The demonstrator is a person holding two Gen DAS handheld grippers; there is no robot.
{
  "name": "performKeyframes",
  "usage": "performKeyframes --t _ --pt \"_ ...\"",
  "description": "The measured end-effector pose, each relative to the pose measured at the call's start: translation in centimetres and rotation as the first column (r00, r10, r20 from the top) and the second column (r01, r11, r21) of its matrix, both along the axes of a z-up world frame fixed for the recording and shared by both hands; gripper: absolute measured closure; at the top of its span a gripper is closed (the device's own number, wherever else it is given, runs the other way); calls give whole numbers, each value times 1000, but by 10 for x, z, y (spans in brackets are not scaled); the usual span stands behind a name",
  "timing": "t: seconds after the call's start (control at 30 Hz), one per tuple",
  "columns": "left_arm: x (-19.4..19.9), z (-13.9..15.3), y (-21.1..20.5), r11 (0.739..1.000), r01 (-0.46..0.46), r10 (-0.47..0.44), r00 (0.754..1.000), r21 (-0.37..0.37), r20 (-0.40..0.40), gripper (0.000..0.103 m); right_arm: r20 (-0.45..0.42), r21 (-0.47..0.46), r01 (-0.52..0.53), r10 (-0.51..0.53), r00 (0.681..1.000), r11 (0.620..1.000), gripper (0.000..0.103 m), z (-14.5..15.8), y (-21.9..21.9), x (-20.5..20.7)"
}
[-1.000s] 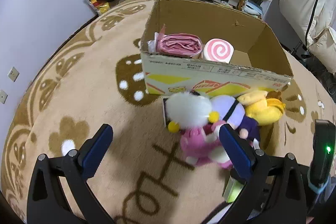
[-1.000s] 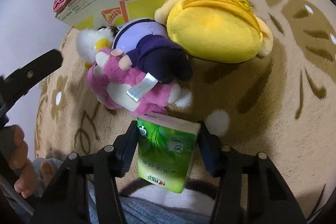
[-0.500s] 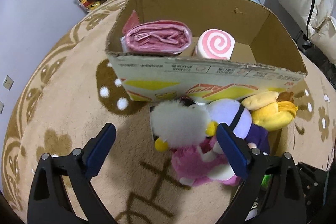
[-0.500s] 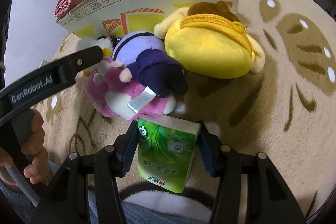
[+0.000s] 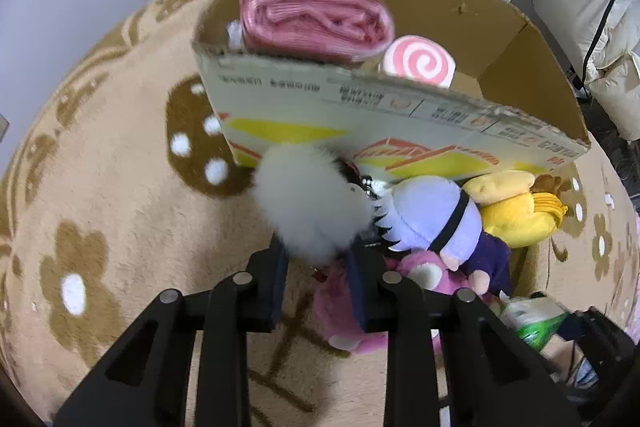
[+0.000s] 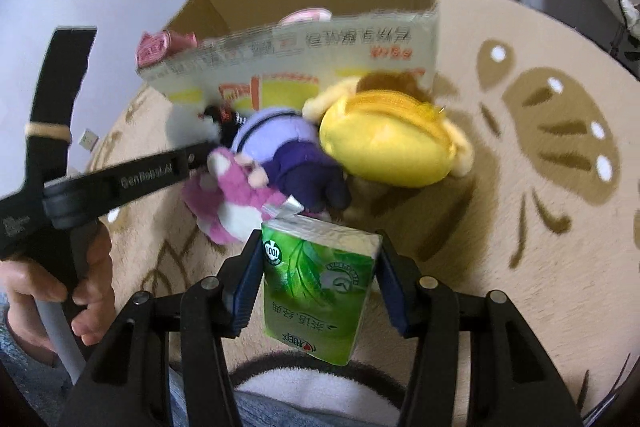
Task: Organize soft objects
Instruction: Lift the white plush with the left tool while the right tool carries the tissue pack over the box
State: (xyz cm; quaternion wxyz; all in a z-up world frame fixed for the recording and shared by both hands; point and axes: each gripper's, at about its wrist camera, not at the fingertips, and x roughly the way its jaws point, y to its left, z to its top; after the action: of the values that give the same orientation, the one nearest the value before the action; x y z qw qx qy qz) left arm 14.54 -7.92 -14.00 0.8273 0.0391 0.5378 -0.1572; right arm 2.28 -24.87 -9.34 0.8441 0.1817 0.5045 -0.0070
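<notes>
Partway: two rolls (image 5: pixel 316 21) sitting in box (image 5: pixel 400 123); left gripper (image 5: pixel 318 269) clamping white plush (image 5: pixel 310 203), right gripper (image 6: pixel 318 277) gripping tissue pack (image 6: pixel 320 279); three plushes (image 5: pixel 436 223) waiting at 3 o'clock.

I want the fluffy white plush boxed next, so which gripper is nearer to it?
Left. The left gripper is shut on the fluffy white plush. The right gripper holds the green tissue pack, nearer the person, beyond the pink plush.
</notes>
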Motion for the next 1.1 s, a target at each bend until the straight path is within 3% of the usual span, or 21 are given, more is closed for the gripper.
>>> performKeyframes --t 0.27,0.33,0.5,0.7,0.87,1.1 --pt "-16 20 6 999 -12 9 996 30 86 83 167 12 85 -86 982 996 47 33 -21 -19" --pt "-21 27 6 999 -1 -4 993 41 116 95 201 3 92 -91 975 996 47 40 -24 -22" --pt "-28 51 12 999 0 -6 982 35 190 103 266 -18 97 -89 960 995 47 50 -20 -20" --pt "-20 45 16 1000 -11 8 988 13 152 103 256 -17 90 -83 963 996 47 48 -16 -21" --pt "-10 34 17 999 -27 29 996 -26 89 91 249 -16 81 -74 966 997 47 44 -18 -19" --pt "-2 21 10 1000 -24 23 998 7 63 76 227 -5 66 -63 972 998 47 35 -18 -12"
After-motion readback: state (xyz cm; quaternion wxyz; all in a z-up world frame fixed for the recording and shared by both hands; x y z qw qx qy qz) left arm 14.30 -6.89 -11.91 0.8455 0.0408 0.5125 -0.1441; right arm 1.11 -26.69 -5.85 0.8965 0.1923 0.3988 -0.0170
